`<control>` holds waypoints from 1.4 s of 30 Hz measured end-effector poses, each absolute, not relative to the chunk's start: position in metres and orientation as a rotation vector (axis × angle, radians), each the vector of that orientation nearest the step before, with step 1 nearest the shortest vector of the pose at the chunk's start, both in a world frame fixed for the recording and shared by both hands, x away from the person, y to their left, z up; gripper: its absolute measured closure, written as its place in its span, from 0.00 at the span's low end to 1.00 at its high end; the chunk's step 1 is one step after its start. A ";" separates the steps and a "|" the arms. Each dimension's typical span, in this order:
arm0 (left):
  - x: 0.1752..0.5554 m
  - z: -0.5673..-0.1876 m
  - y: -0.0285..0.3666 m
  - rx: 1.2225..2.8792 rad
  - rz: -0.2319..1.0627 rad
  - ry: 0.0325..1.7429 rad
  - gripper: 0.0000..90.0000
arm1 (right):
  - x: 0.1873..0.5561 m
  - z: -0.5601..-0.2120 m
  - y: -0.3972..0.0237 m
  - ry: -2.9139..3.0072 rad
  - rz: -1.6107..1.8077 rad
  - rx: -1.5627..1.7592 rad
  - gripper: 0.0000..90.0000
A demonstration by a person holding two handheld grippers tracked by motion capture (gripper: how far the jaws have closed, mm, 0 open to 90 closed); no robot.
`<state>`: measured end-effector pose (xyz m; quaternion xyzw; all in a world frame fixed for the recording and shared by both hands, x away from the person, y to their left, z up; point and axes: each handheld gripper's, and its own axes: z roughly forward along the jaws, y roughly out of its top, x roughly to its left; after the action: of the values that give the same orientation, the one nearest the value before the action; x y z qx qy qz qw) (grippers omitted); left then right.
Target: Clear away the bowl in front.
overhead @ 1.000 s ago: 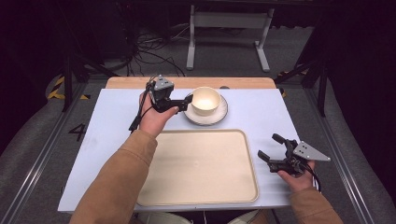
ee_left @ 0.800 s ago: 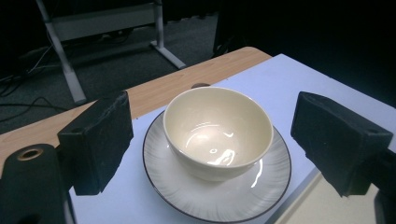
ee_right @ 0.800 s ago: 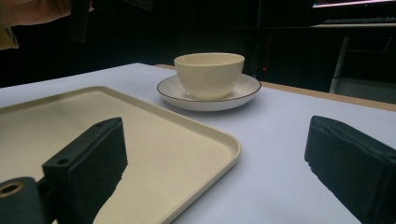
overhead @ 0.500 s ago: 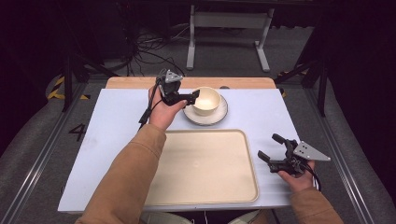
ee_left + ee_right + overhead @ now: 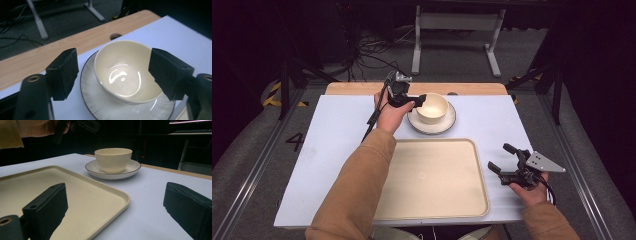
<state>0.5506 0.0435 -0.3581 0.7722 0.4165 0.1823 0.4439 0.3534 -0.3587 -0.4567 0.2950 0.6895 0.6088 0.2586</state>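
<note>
My left gripper's (image 5: 419, 100) jaws, just closing, stand apart at the bowl's (image 5: 432, 107) rim in the high view; the bowl sits on a saucer (image 5: 432, 125) beyond the bare tray (image 5: 432, 177). Left gripper view: 2 pads flank the bowl (image 5: 127, 70), not touching, nothing inside it. Right gripper view: right gripper (image 5: 115, 210) jaws wide apart over the tray's (image 5: 95, 195) corner.

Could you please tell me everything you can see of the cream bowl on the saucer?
The bowl is a small, round, glossy cream piece, ceramic by its look, empty, with light glinting inside. It stands upright on a pale saucer with a dark rim, beyond the tray. The left gripper is at its rim, jaws apart to either side, having just been closing.
</note>
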 end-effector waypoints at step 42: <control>0.585 -0.413 0.015 2.049 0.211 1.320 0.56 | 0.354 -0.457 -0.359 1.879 1.663 0.789 0.06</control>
<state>0.5846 0.0153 -0.4127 0.7875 0.5073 0.0812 0.3404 0.3538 -0.3595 -0.4567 0.2902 0.6911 0.6116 0.2531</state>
